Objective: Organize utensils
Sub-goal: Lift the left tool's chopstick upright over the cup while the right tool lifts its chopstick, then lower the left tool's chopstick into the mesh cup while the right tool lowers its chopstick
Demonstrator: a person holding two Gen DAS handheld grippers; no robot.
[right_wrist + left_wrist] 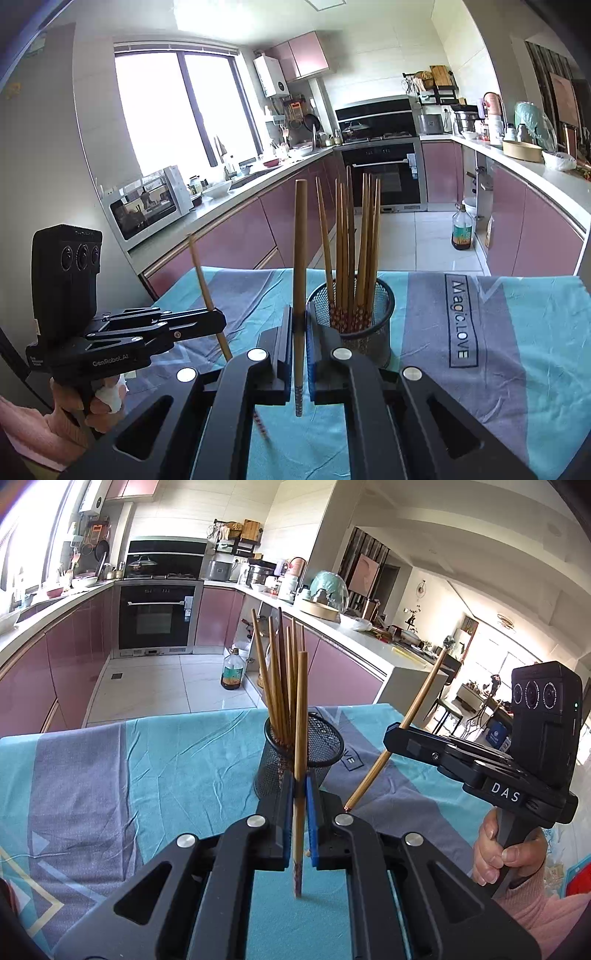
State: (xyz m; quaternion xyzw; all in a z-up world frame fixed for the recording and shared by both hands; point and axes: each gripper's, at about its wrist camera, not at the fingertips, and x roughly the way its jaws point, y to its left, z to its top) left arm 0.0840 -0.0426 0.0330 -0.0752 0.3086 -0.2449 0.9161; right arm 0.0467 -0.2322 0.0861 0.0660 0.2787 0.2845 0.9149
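A black mesh cup [306, 753] stands on the table and holds several wooden chopsticks [282, 686]; it also shows in the right wrist view [352, 314]. My left gripper [300, 786] is shut on one upright chopstick [301, 738] just in front of the cup. My right gripper [298, 317] is shut on another upright chopstick [299, 258] just left of the cup. In the left wrist view the right gripper [397, 734] sits to the cup's right with its chopstick [406, 723] tilted. In the right wrist view the left gripper [218, 317] sits at the left, holding its chopstick [208, 291].
The table is covered by a blue and grey cloth [517, 332] printed "Magic.LOVE". Beyond its far edge is a kitchen with pink cabinets, an oven [157, 616] and an oil bottle [232, 672] on the floor.
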